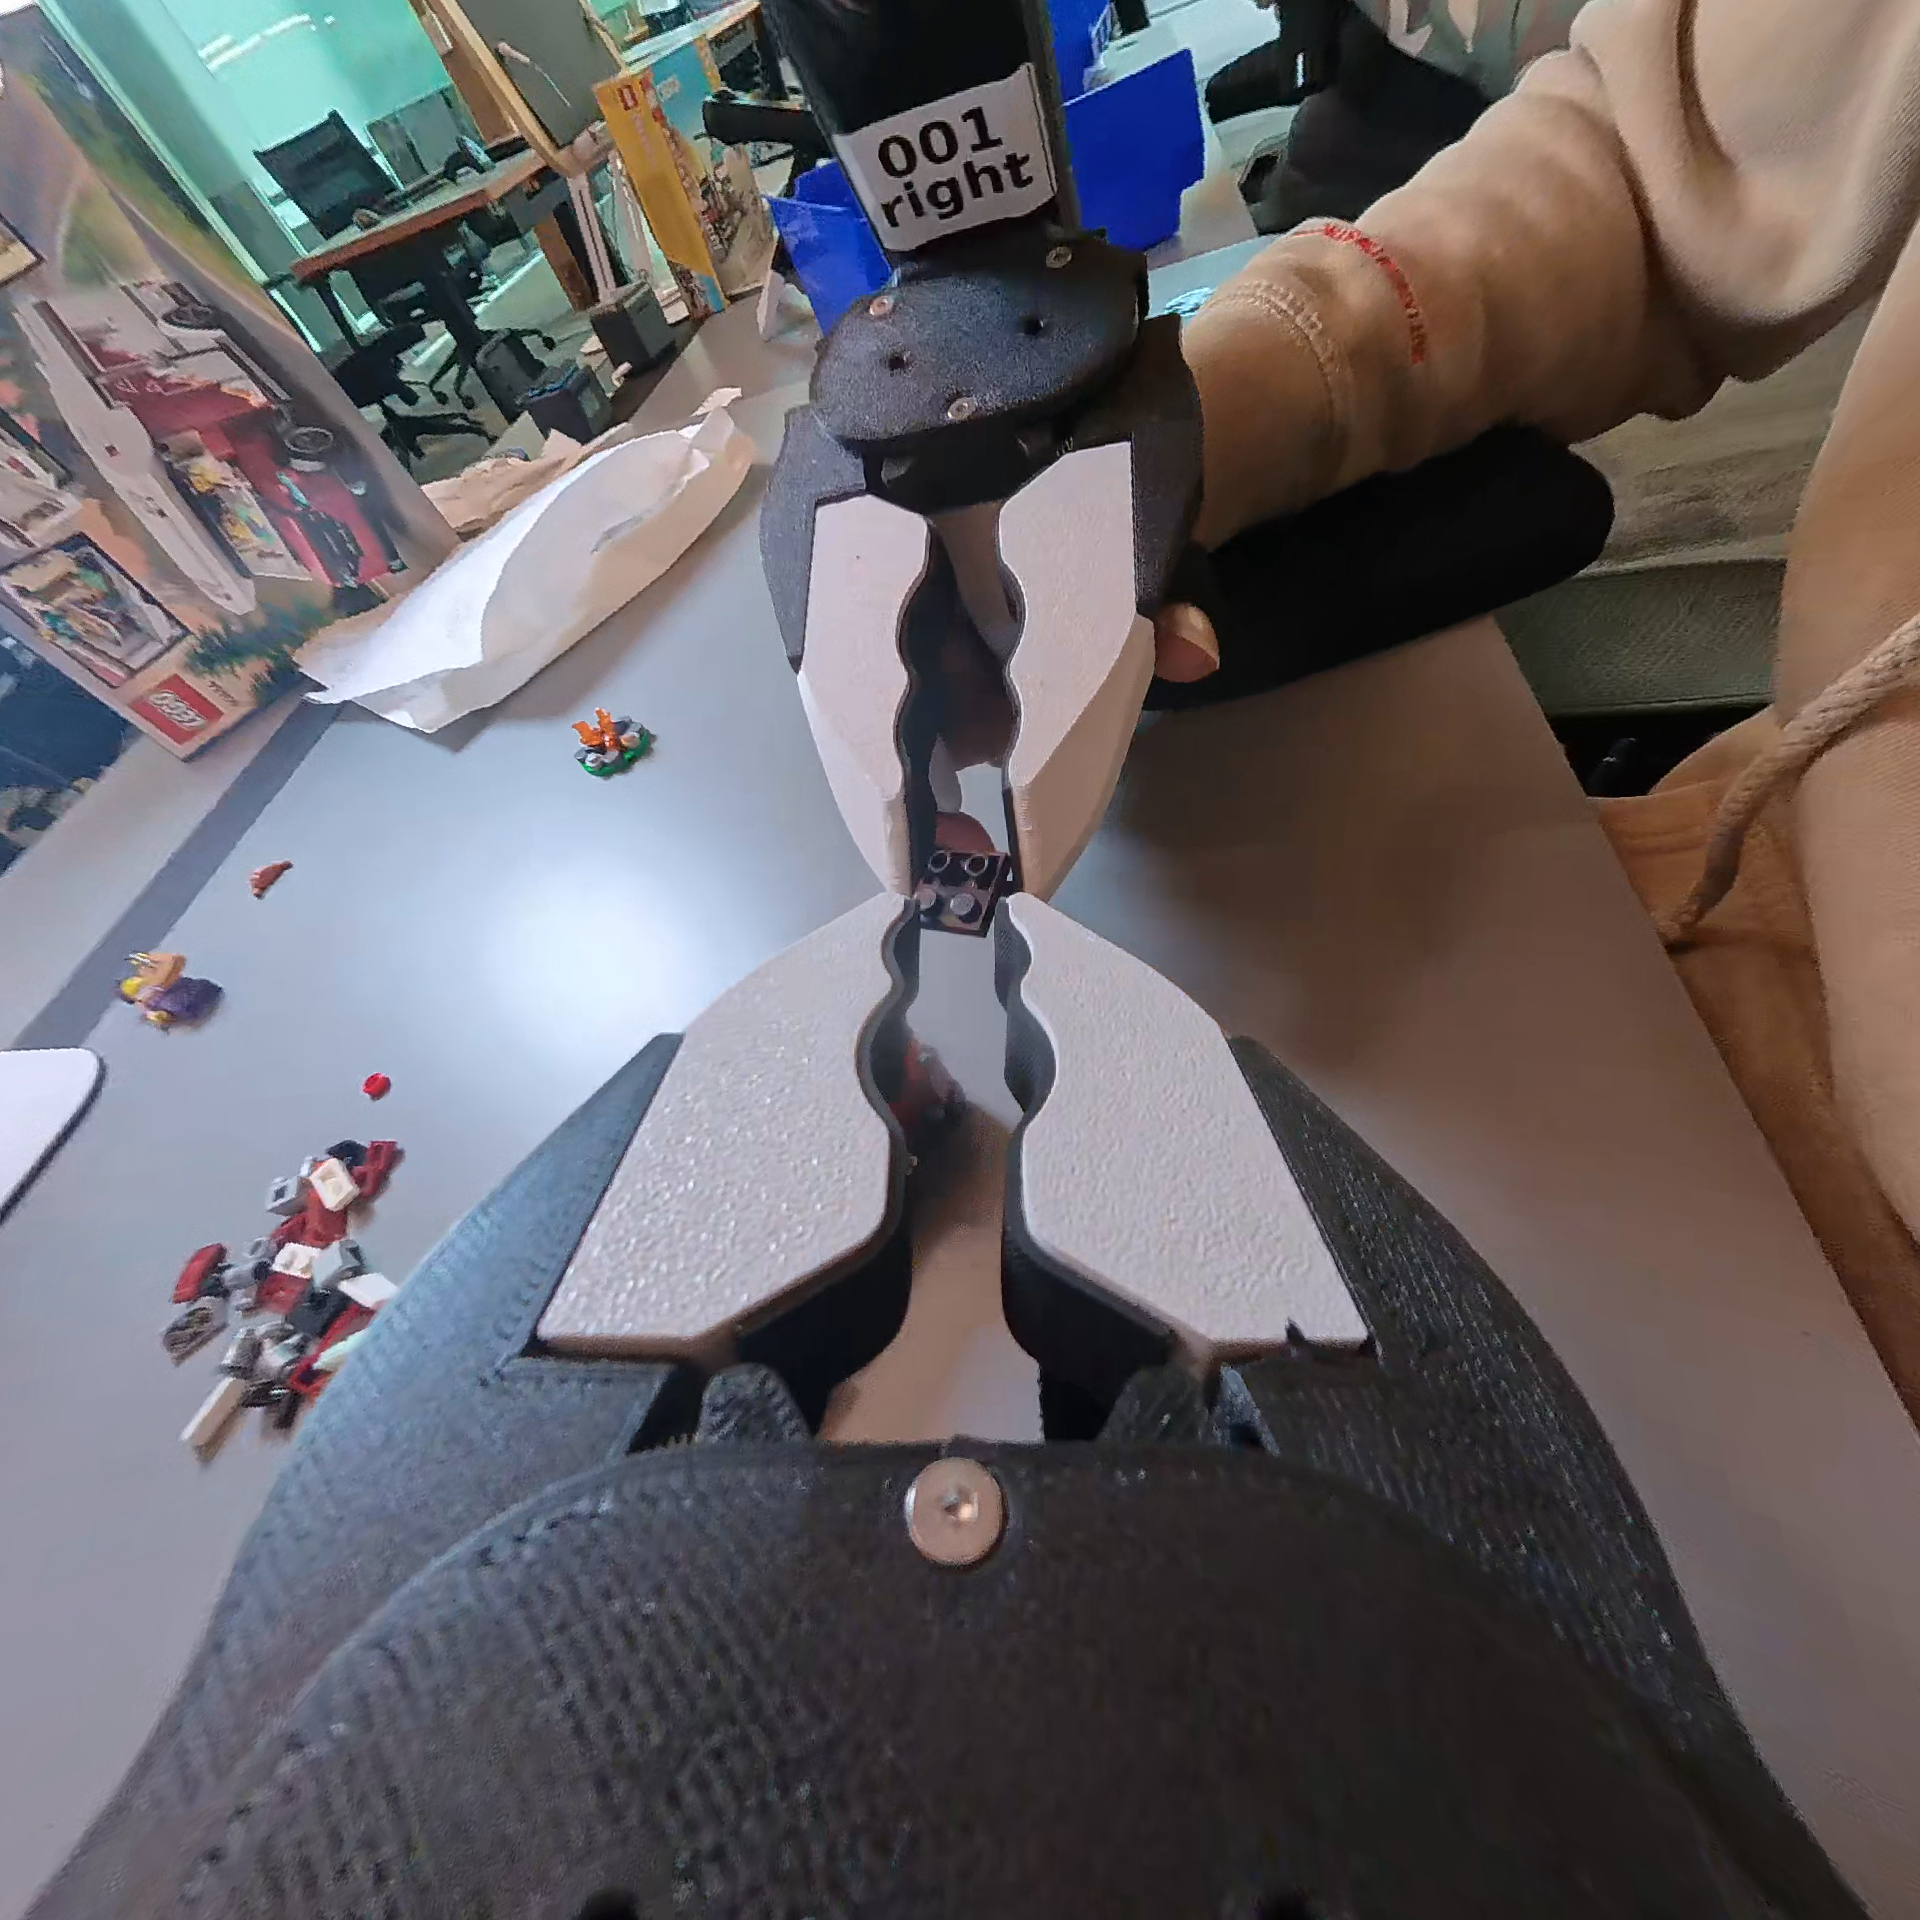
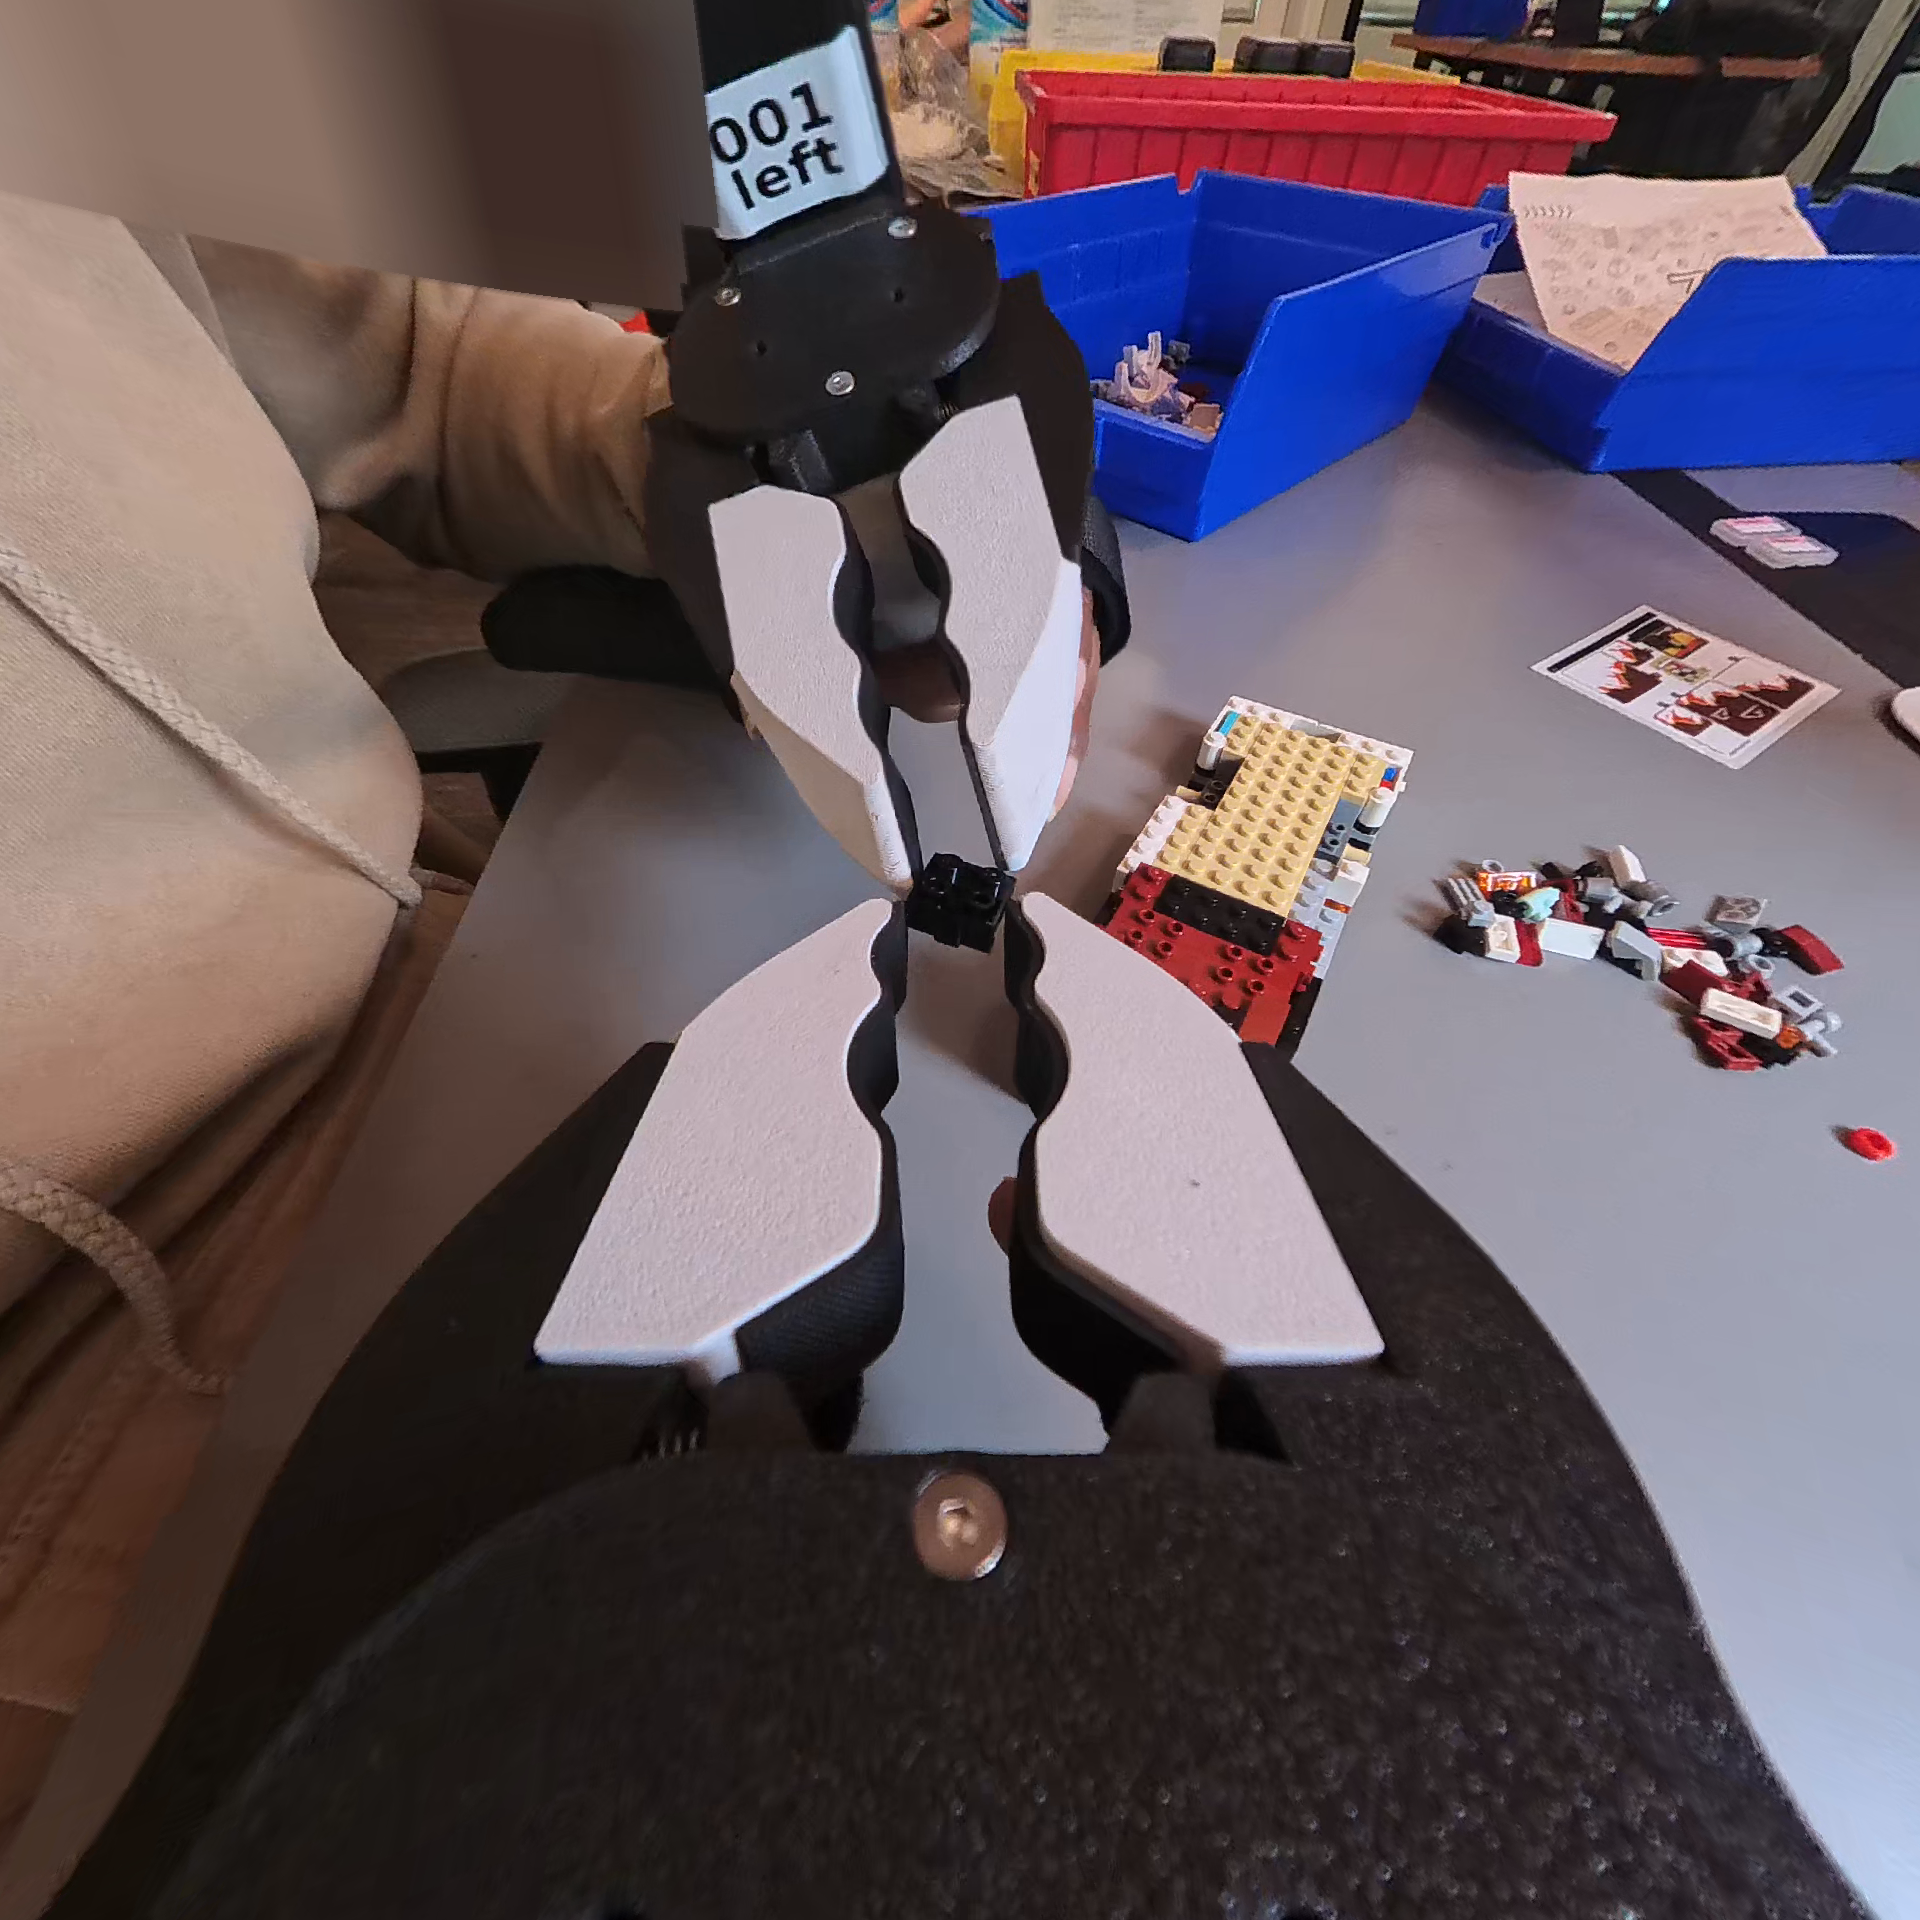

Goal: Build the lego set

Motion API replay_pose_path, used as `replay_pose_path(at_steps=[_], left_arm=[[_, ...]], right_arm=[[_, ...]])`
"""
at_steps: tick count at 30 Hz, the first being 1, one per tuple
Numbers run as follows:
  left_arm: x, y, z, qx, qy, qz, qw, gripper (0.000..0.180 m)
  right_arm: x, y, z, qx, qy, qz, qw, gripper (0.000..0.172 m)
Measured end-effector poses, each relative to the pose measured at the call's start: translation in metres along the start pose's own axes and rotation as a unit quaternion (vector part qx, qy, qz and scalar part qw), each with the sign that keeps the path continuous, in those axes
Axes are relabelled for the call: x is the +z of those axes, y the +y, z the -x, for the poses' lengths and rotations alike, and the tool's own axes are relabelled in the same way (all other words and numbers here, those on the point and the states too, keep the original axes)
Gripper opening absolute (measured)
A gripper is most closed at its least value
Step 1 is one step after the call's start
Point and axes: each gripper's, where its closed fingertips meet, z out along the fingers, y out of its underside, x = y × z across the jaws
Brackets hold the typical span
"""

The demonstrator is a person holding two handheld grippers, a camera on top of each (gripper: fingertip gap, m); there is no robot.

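We see two hand-held grippers meeting tip to tip above a grey table (image 2: pixel 1455 1299), with a small black studded brick (image 2: pixel 958 906) caught between them. The left gripper (image 1: pixel 954 920) has its pale fingers (image 1: pixel 790 1091) narrowed onto the near end of the brick (image 1: pixel 961 902), and the right gripper (image 2: pixel 956 920) is closed on the other end — both sets of pads look pressed to its sides, so the brick hangs in the air between the two, clear of the tabletop.

Just beside the grippers on the table sits a partly built brick model (image 2: pixel 1257 862) in tan, dark red and white. Farther out lies a loose pile of small bricks (image 2: pixel 1642 945), a single red stud (image 2: pixel 1868 1141) and a printed instruction sheet (image 2: pixel 1683 686). Blue bins (image 2: pixel 1299 343) stand at the back — a red one (image 2: pixel 1299 130) behind them.
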Motion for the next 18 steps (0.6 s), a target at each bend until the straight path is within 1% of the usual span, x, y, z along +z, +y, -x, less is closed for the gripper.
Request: replay_pose_path(at_steps=[3,5,7,8,13,16,18], left_arm=[[-0.002,0.003,0.0,-0.039,0.024,-0.007,0.999,0.016],[-0.003,0.005,-0.003,-0.071,0.049,-0.006,0.996,0.021],[-0.001,0.008,-0.008,-0.108,0.079,0.0,0.991,0.031],[-0.001,0.008,-0.01,-0.118,0.087,-0.003,0.989,0.032],[0.002,0.0,-0.014,-0.132,0.1,-0.029,0.986,0.026],[0.003,0.0,-0.013,-0.137,0.099,-0.032,0.985,0.018],[0.003,0.001,-0.013,-0.137,0.099,-0.031,0.985,0.016]], right_arm=[[-0.003,0.0,0.001,-0.022,0.003,0.001,1.0,0.018],[-0.005,0.0,0.003,-0.031,0.0,0.0,1.0,0.018],[-0.005,0.0,0.005,-0.041,-0.005,-0.001,0.999,0.018],[-0.005,-0.001,0.007,-0.045,-0.008,-0.004,0.999,0.018],[-0.004,-0.002,0.01,-0.061,-0.008,-0.007,0.998,0.018],[-0.003,-0.001,0.011,-0.061,-0.011,-0.008,0.998,0.018],[-0.003,-0.001,0.011,-0.062,-0.011,-0.008,0.998,0.018]])
